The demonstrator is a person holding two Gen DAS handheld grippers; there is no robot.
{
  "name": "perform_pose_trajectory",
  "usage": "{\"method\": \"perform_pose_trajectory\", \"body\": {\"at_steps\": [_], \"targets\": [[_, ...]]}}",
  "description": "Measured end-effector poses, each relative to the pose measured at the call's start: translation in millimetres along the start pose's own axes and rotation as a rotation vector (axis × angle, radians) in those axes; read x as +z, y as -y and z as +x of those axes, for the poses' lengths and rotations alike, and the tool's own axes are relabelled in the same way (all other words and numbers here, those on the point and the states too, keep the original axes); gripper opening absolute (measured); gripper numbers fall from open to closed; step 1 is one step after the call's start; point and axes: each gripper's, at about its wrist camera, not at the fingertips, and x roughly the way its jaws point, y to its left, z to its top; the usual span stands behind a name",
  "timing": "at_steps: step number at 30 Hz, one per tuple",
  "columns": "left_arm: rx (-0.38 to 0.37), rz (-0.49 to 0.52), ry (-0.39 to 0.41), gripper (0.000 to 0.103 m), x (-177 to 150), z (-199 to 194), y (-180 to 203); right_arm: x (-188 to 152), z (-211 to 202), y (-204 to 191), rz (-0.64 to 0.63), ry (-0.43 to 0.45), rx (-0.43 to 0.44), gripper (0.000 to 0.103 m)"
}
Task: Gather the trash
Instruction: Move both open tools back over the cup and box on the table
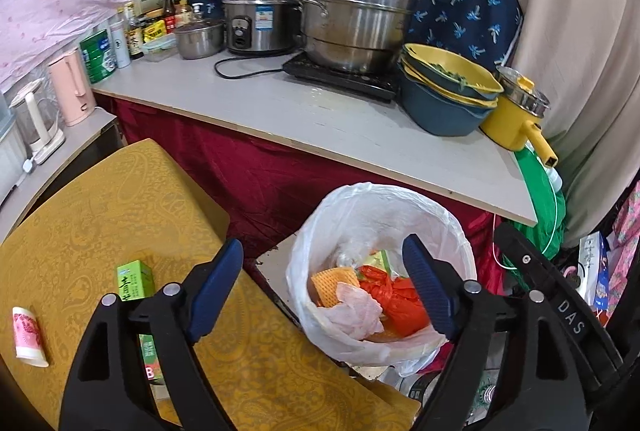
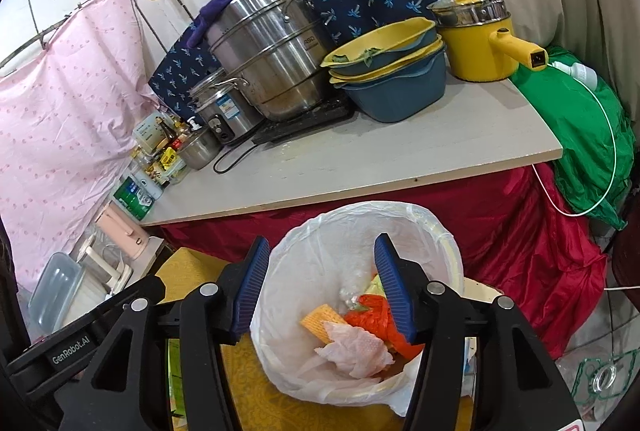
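Observation:
A bin lined with a white plastic bag [image 1: 440, 223] stands beside the yellow-clothed table [image 1: 100, 215]. Inside it lie a crumpled pinkish tissue [image 1: 358, 311], an orange waffle-patterned piece [image 1: 332, 285] and a red-orange bag [image 1: 400, 305]. My left gripper [image 1: 322, 287] is open above the table's edge and the bin, with nothing between its blue pads. On the table a green carton [image 1: 135, 279] and a white roll with a red pattern [image 1: 29, 335] remain. My right gripper [image 2: 322, 287] hangs open over the bin [image 2: 304, 251], empty, with the tissue [image 2: 356, 349] below it.
A grey counter [image 1: 280, 111] with a red cloth below it runs behind the bin. It carries a steel steamer pot [image 1: 356, 11], a rice cooker [image 1: 256, 19], stacked basins [image 1: 444, 91], a yellow pot [image 1: 516, 119] and bottles. Kettles [image 1: 68, 87] stand at the left.

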Motion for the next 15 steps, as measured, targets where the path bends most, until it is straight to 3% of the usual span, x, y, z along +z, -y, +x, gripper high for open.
{"method": "perform_pose_trajectory", "body": {"at_steps": [15], "targets": [[0.109, -0.153, 0.101, 0.086, -7, -66, -97, -16, -26, -79, -0.115, -0.004, 0.117, 0.055]]}}
